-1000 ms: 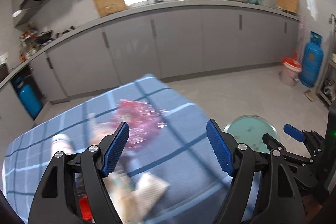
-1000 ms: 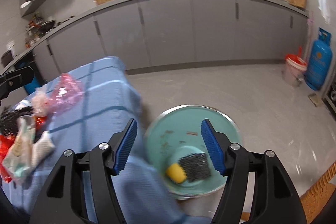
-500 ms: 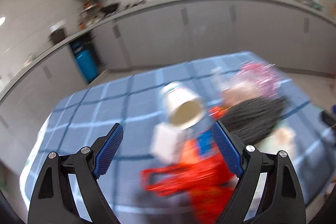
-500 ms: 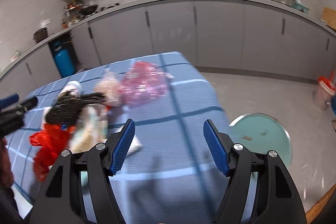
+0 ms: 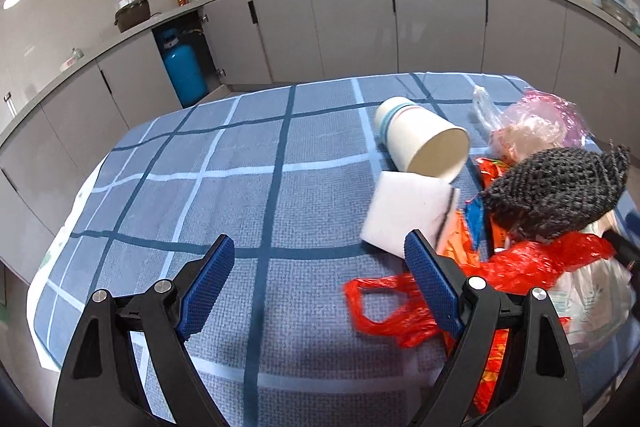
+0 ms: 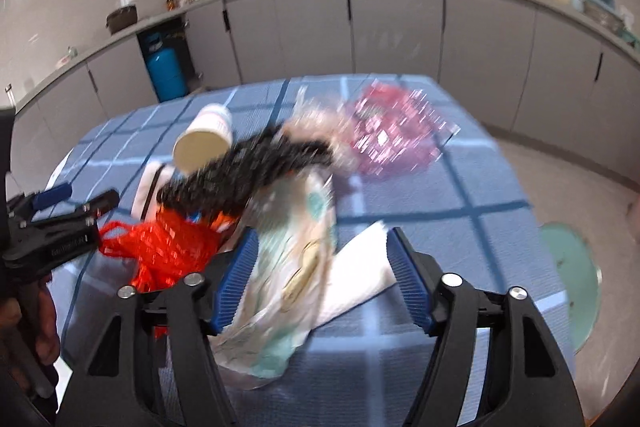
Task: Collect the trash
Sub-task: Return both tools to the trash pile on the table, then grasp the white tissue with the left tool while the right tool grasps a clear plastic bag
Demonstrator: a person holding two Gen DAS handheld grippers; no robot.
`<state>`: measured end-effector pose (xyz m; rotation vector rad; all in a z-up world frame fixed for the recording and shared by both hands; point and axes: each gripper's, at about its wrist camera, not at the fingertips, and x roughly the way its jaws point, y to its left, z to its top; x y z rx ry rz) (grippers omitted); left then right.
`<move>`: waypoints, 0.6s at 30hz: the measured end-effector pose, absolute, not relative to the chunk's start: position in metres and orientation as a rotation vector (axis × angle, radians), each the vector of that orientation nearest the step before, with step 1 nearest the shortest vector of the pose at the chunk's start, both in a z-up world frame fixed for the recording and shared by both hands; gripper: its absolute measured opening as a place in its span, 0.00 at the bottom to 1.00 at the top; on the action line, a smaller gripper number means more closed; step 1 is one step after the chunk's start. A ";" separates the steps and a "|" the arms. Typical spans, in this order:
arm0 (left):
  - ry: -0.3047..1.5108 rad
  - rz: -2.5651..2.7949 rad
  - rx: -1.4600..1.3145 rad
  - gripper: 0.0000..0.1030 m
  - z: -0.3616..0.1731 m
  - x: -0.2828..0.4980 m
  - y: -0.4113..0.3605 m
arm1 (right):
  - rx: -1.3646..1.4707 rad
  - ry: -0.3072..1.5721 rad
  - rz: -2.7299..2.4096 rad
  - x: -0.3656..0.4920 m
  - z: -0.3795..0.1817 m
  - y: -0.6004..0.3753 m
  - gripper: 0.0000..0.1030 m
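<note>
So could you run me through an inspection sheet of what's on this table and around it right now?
Surface: table under a blue checked cloth, left half bare.
Job's things: paper cup on its side, mouth toward the camera; white sponge block just in front of it; red plastic bag; pink bag; printed wrapper; white napkin.
Clutter: dark knitted cloth on top of the pile.
Grippers: left claw open, empty, above the cloth; right claw open around the wrapper and napkin.
Cables: nothing seen.
Surroundings: grey kitchen cabinets, blue gas cylinder, green basin on the floor.
</note>
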<state>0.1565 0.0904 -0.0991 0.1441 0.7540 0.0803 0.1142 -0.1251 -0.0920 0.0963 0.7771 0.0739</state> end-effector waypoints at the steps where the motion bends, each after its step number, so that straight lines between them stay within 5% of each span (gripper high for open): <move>1: 0.757 0.080 0.140 0.83 -0.100 0.158 0.092 | 0.097 0.799 0.093 0.115 -0.097 -0.122 0.42; 2: 0.761 0.079 0.138 0.83 -0.100 0.159 0.093 | 0.100 0.808 0.111 0.116 -0.099 -0.120 0.30; 8: 0.766 0.043 0.131 0.83 -0.097 0.162 0.085 | 0.119 0.761 0.161 0.109 -0.089 -0.117 0.11; 18: 0.789 -0.043 0.151 0.83 -0.104 0.186 0.058 | 0.139 0.714 0.166 0.103 -0.077 -0.124 0.10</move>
